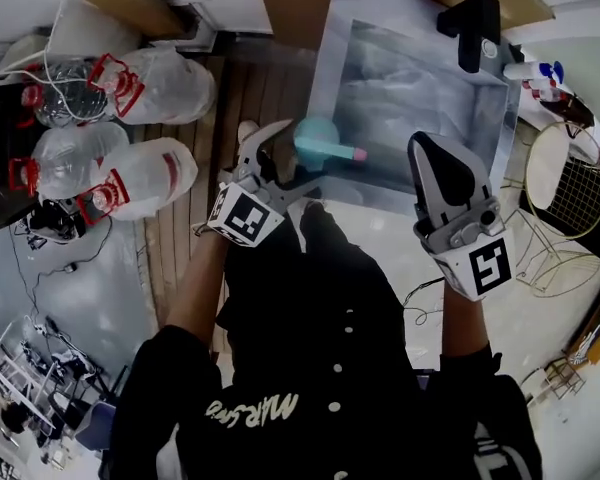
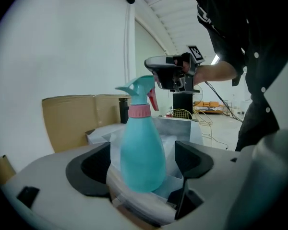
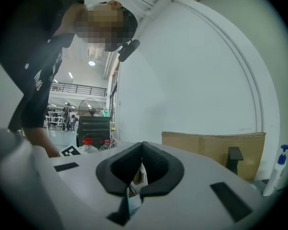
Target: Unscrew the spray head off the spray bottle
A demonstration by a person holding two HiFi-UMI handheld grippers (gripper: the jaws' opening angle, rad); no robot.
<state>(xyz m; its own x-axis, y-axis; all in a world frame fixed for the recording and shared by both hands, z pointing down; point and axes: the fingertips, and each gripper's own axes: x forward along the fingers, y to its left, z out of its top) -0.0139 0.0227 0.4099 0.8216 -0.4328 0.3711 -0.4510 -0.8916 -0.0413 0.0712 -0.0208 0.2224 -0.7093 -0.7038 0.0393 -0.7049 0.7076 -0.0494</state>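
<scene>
the left gripper is released, its jaws spread wide. the teal spray bottle stands upright between them, with a gap showing on each side, so neither pad presses on it. the bottle's foot is hidden behind the gripper's own body, so where it meets the crinkled silvery sheet on the table cannot be seen. its spray head sits above a pink collar, nozzle pointing to the gripper's left.

in the head view the left gripper covers part of the bottle, which shows only as a teal blob with a pink tip.

the right gripper is clenched, jaws together with nothing plainly held; something pale shows through the slit below them, too small to make out. it hangs above and beyond the bottle, apart from it. beyond it stands a cardboard wall, and at its far right a white bottle with a blue top.
</scene>
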